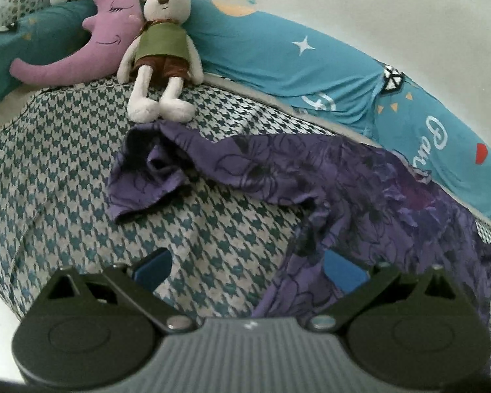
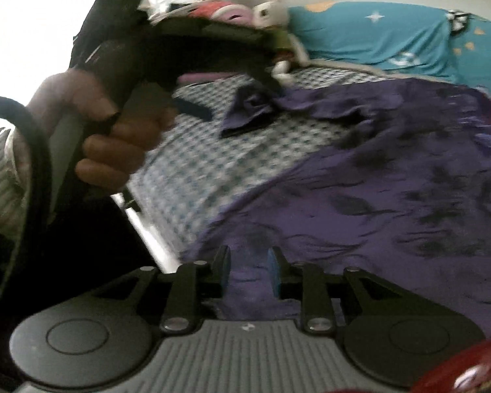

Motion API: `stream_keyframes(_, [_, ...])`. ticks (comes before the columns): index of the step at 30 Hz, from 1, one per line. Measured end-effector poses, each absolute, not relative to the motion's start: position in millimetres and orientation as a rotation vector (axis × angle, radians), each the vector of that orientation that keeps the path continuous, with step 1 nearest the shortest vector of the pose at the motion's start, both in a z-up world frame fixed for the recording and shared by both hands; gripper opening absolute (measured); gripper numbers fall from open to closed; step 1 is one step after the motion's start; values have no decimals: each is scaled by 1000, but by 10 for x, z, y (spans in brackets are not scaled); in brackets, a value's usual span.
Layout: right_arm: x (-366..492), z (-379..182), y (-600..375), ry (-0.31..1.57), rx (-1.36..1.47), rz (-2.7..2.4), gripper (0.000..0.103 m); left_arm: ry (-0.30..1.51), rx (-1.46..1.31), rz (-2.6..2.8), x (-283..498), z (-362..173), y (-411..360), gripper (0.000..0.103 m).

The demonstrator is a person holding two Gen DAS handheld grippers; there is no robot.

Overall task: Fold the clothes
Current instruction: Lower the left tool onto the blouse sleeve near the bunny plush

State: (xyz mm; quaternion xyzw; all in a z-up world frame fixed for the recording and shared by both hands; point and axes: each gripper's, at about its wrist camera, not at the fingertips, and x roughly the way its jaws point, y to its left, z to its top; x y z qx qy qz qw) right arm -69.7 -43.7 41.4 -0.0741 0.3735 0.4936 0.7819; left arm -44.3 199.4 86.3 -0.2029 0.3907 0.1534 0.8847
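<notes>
the left claw (image 1: 248, 271) stands wide open, its blue pads well apart, with nothing between them. the purple garment (image 1: 327, 180) lies on the bed (image 1: 65, 170) ahead of this claw and to its right; one hem drapes over the right pad, while a crumpled sleeve (image 1: 140, 183) sprawls further ahead, just short of the stuffed rabbit (image 1: 163, 49) propped against the moon pillow (image 1: 108, 32). the spread jaws suggest the claw is either ready to take a fold of cloth or has just let one go; the views fit both.

the right claw (image 2: 248, 271) is narrowed to a small gap, and purple cloth fills the space right in front of it. whether the pads actually pinch the fabric cannot be told, since the view is blurred. to its left, the person's hand (image 2: 114, 124) grips the other tool's handle. the garment is rumpled and unfolded, spread loosely so its edges can be reached.
</notes>
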Motion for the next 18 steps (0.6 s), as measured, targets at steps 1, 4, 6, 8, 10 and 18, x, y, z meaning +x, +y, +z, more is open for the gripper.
stream_keyframes(1, [-650,430,-477,804,-160,1051,28,809,-413,333,-421,865,2030,103])
stream_keyframes(4, [-508,477,-599,795,-162,1008,30,798,-404,373,-354,869,2168,103])
stream_keyframes(6, [-414,509,-680,789,-162,979,30,795,-429,393,-301,867,2291,103])
stream_keyframes(8, [-314,521,-704,778,-156,966,31,793,-451,417,-241,857,2418,103])
stream_keyframes(10, [-222,524,-709,767,-155,956,32,790,-474,442,-183,846,2549,103])
stream_keyframes(18, [-12,370,-736,820,-57,943,33,788,-635,467,-22,733,3095,103])
